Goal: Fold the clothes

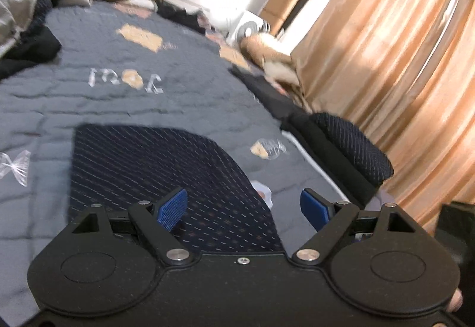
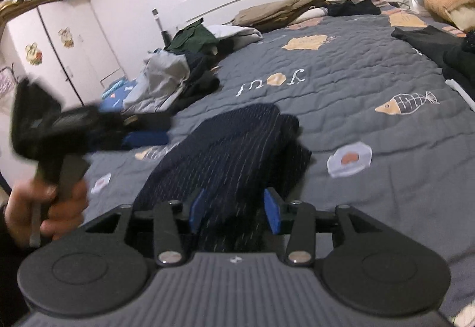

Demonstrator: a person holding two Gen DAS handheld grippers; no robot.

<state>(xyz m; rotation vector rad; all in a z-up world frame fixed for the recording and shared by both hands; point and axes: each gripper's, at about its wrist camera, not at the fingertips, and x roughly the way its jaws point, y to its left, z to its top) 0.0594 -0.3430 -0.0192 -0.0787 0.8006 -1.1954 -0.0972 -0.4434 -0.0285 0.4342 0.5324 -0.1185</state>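
Near the bed's [image 2: 371, 66] near edge, toward its middle, the navy pinstriped garment [image 2: 237, 146] lies doubled into a compact layered rectangle, its woven cloth smooth; whether further folds remain cannot be told. Right claw [image 2: 234, 212] stands open, fabric between its blue pads but ungripped; left claw [image 1: 243, 208] is open and empty above the garment. Quilted grey bedspread; a crumpled clothes heap [image 2: 175, 74] at the far left side looks unfolded.
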